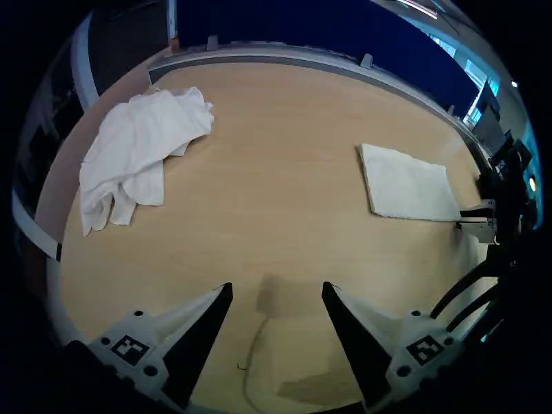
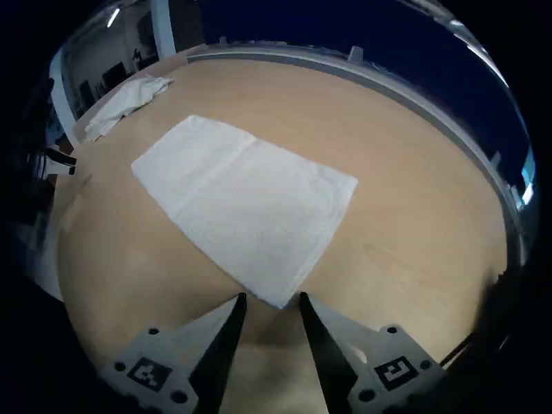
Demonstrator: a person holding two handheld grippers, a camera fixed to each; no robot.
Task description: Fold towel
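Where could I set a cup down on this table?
Free: the bare wood between the crumpled towel and the flat towel, and the table ahead of the left gripper. Crowded: the flat towel's near corner, by the right gripper.

This looks like an office or lab. Ahead of the left claw (image 1: 276, 286) a wide wooden desk (image 1: 290, 207) ends at a blue divider panel (image 1: 310, 27). Dark monitors (image 1: 491, 124) stand far to the claw's right.

Right gripper (image 1: 461, 219) dark, mostly cut off at view's edge; crumpled towel (image 2: 127, 100) far off, folds blurred.
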